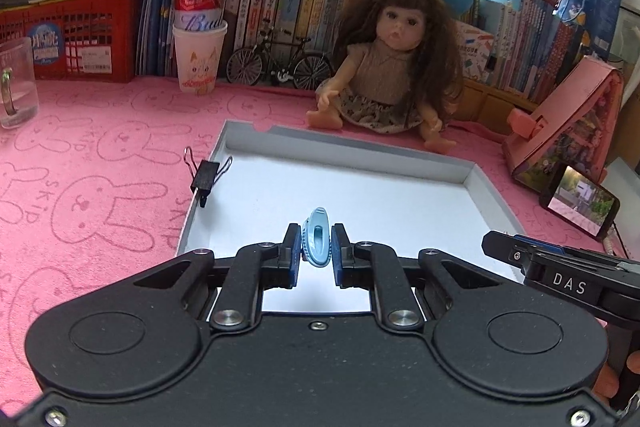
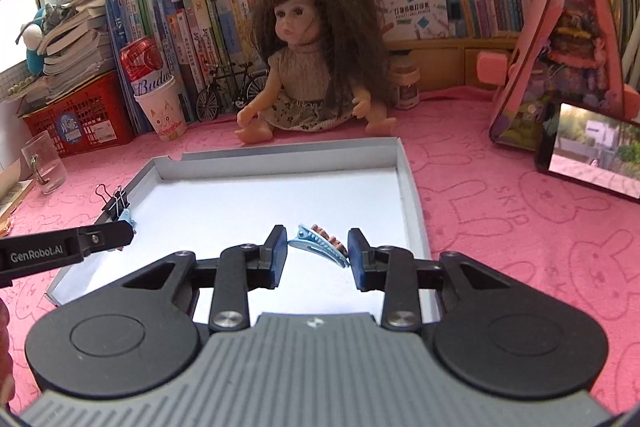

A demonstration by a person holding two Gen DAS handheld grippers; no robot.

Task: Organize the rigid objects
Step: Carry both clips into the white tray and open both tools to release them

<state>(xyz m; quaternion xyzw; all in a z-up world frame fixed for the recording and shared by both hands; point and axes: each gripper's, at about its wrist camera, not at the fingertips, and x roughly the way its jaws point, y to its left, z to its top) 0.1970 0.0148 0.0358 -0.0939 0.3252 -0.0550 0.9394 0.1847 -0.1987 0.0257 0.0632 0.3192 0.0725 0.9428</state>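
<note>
The left gripper (image 1: 316,247) clamps a small pale-blue plastic hair clip (image 1: 317,243) above the shallow white cardboard tray (image 1: 400,151), probably for sorting. The right gripper (image 2: 318,253) brackets another blue clip (image 2: 318,241), seemingly without squeezing it.

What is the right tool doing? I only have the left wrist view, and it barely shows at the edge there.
Observer: The right tool is open, with its fingers either side of a second blue hair clip, one with a brown comb, over the white tray.
Operator: And where over the tray does my left tool sit?
Observer: At the tray's left rim. Seen from the right wrist, the held blue clip pokes out of the left tool close to the black binder clip.
</note>
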